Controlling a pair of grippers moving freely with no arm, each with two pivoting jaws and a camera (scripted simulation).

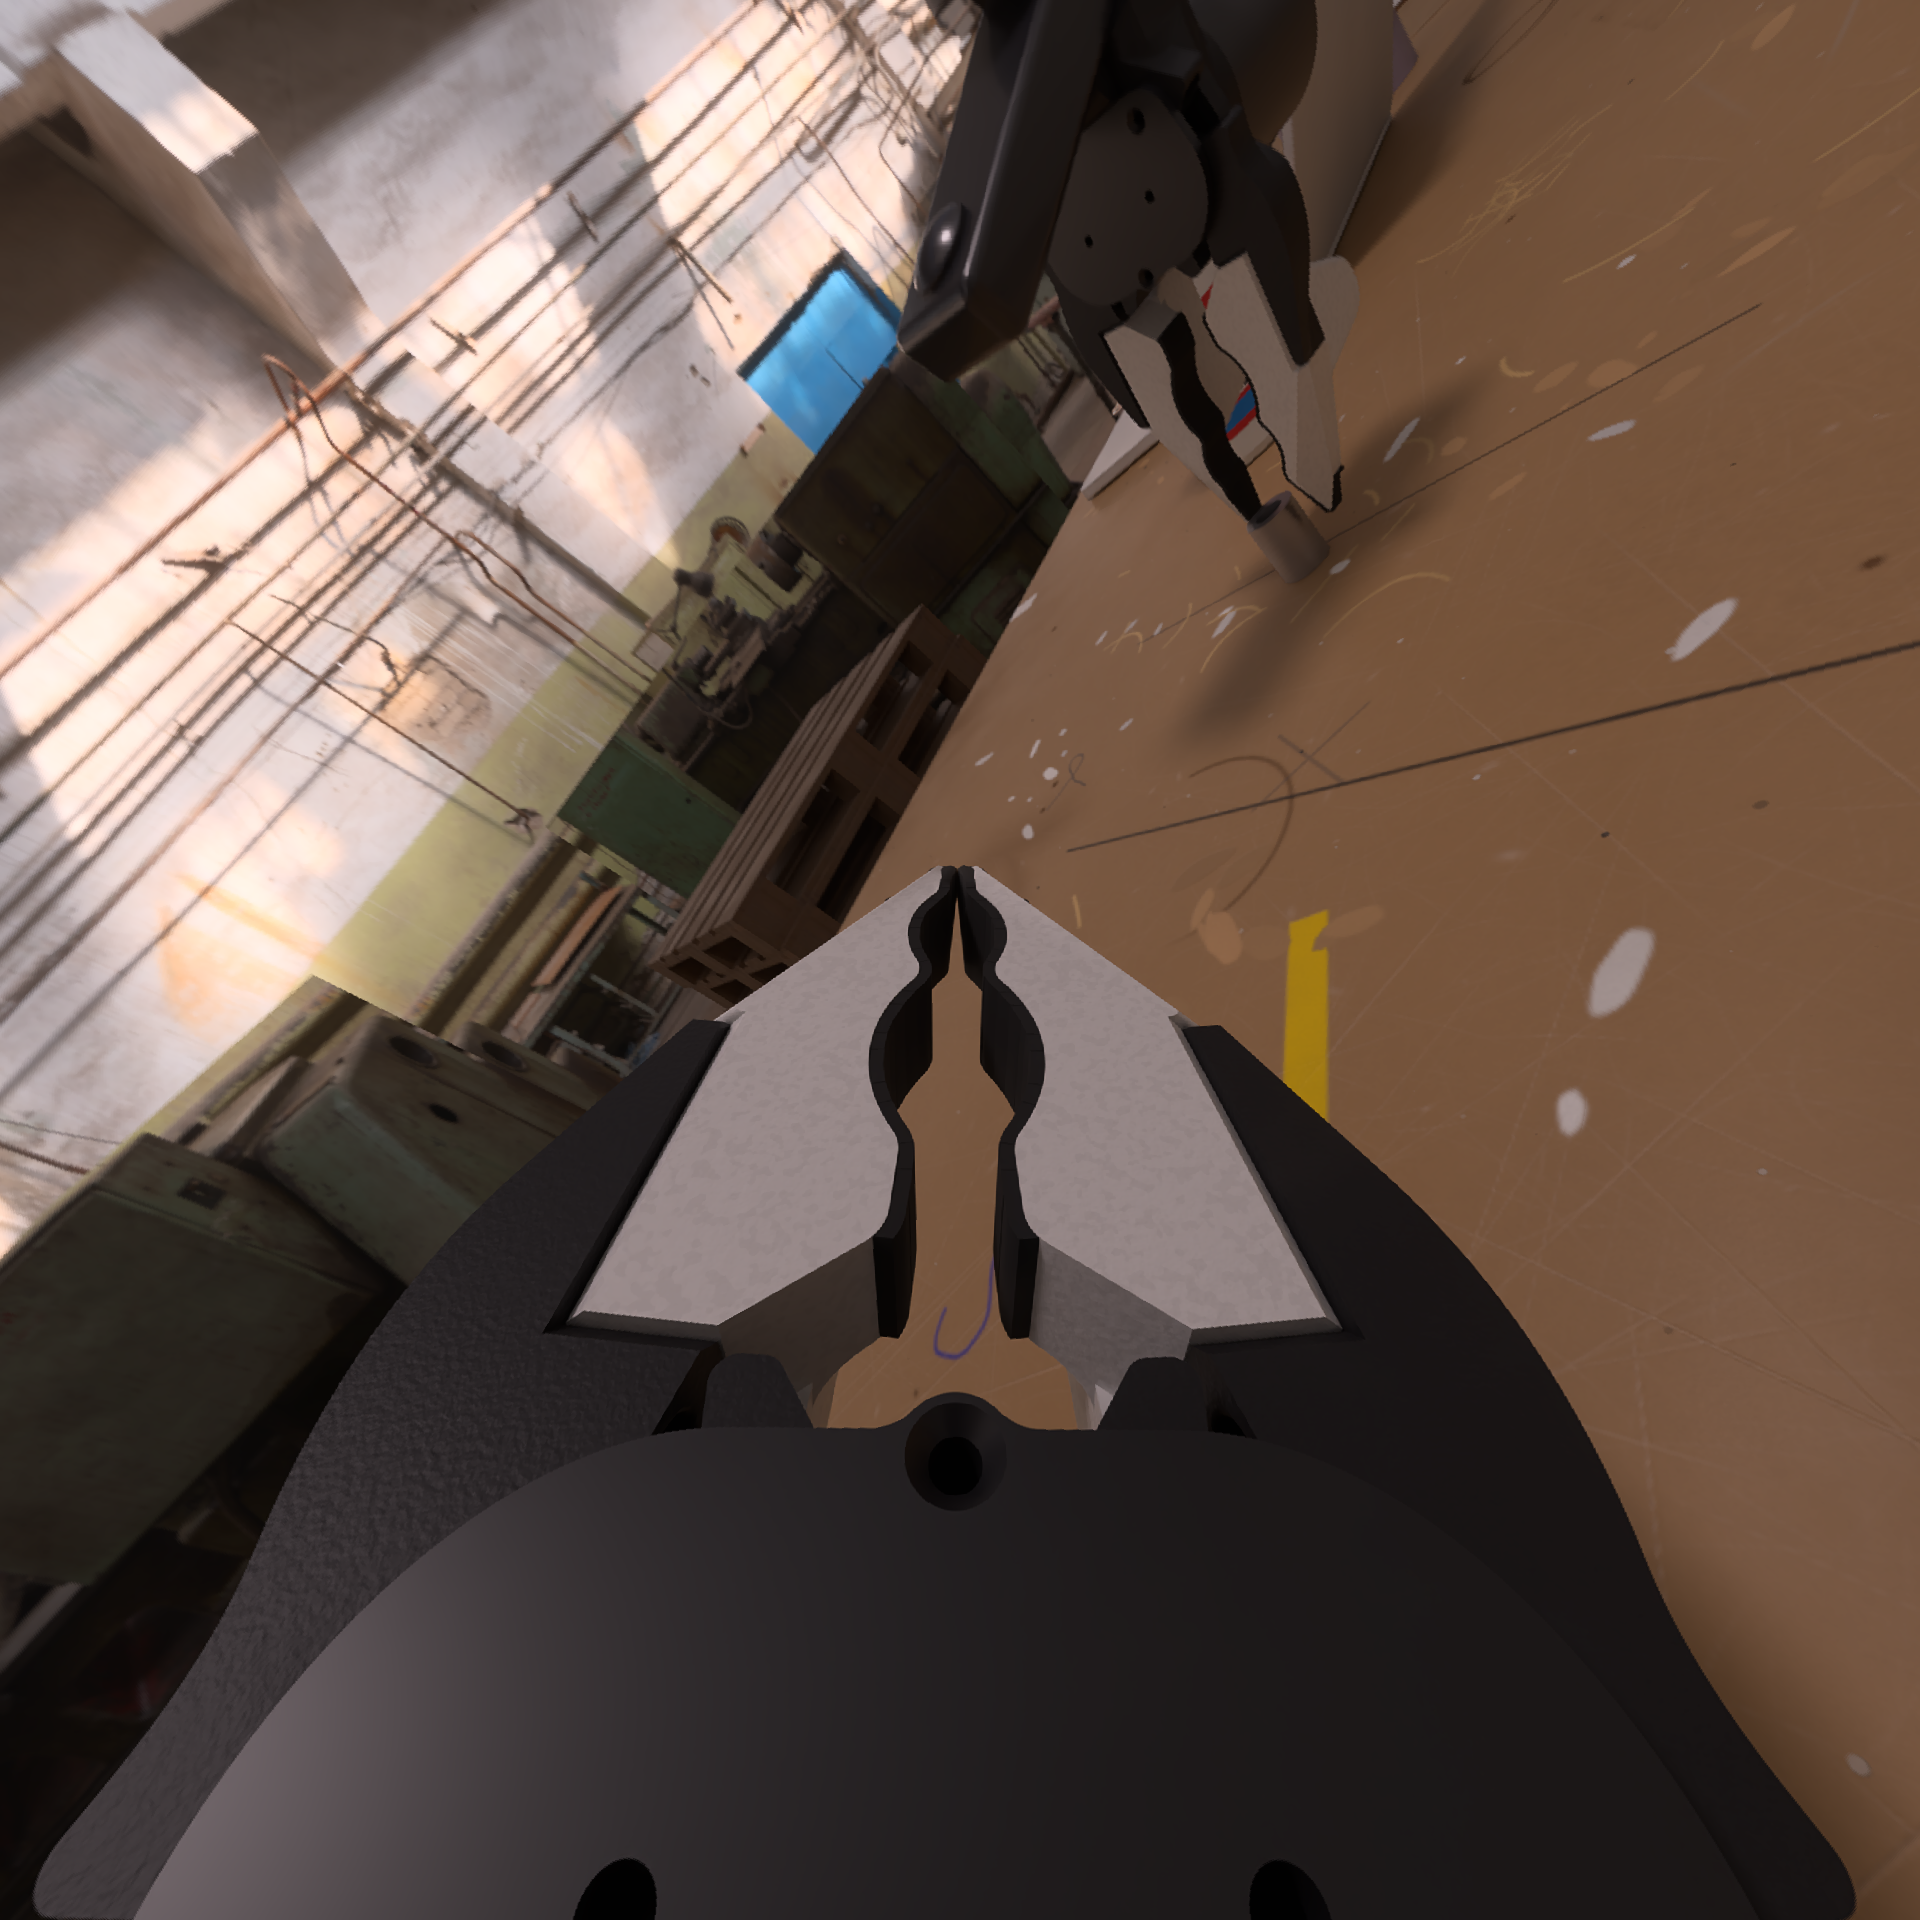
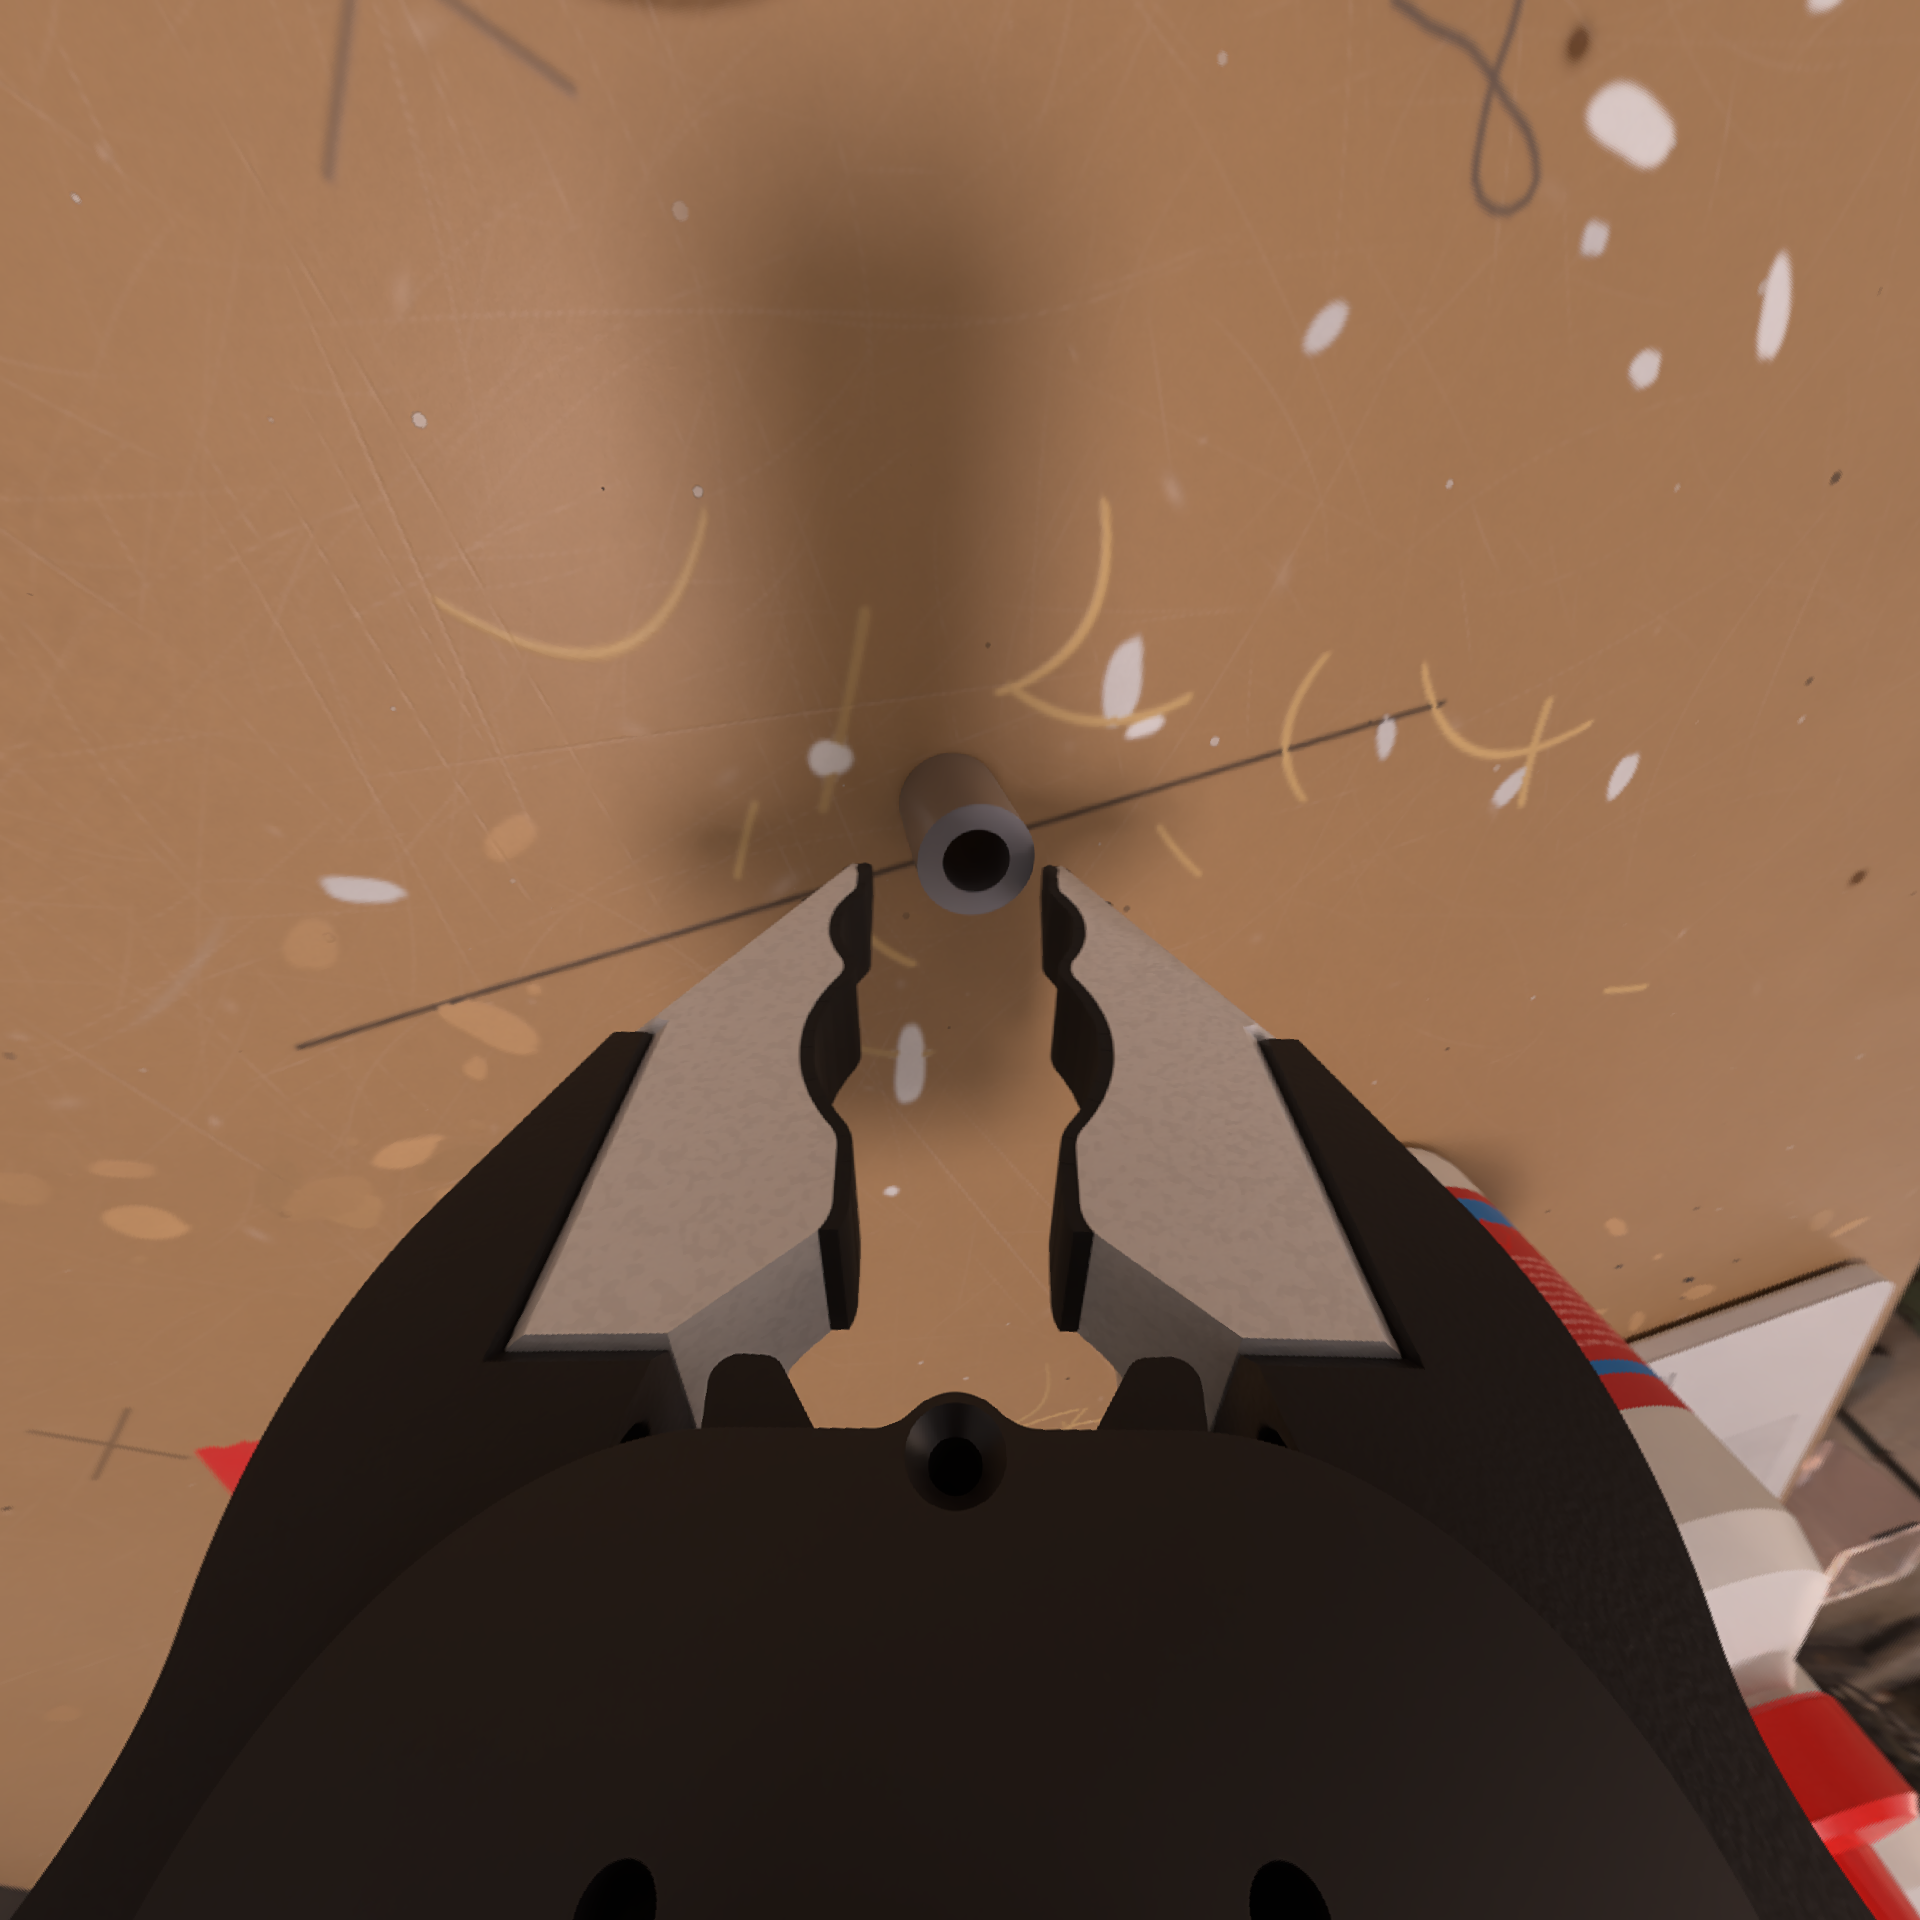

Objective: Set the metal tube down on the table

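Observation:
The short grey metal tube (image 2: 975, 857) stands upright on the brown scratched table (image 2: 416, 416), and I see it end-on with its hollow bore facing the camera. My right gripper (image 2: 954, 883) is open just above it, with a fingertip on each side and a gap to both. In the left wrist view the tube (image 1: 1288, 540) stands on the table (image 1: 1558, 831) at the far right, under the right gripper (image 1: 1286, 494). My left gripper (image 1: 958, 878) is shut and empty, low over the table near its left edge.
A white cartridge with red and blue bands (image 2: 1558, 1309) and a white box (image 2: 1766, 1371) lie at the lower right. A strip of yellow tape (image 1: 1306, 1018) and a red tape piece (image 2: 223, 1460) mark the table. The table edge runs diagonally left of my left gripper.

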